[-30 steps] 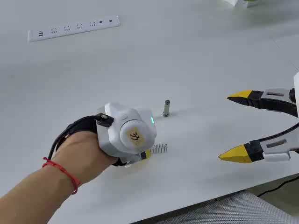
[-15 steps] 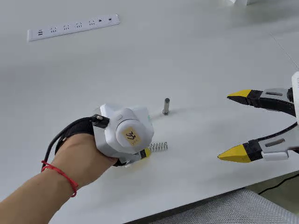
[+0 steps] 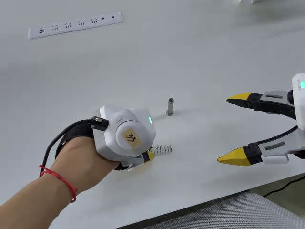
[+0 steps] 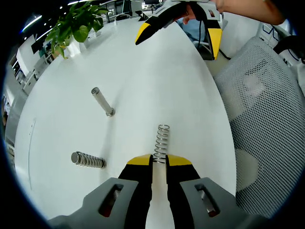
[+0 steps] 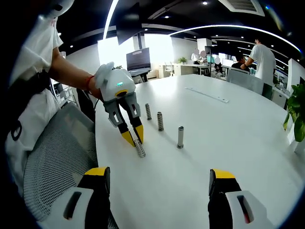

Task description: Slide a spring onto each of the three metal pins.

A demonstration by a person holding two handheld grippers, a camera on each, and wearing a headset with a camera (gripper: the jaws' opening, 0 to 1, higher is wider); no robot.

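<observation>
Open-plan office, white table (image 5: 238,129), monitor (image 5: 141,58), potted plant (image 4: 76,29), mesh chair (image 4: 267,95)

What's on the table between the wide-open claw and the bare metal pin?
Nothing: in the head view, the table between the right claw and the pin is bare.

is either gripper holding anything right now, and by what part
The left gripper pinches the spring by its near end; the rest sticks out ahead of the jaws. The right gripper is open and holds nothing.
</observation>
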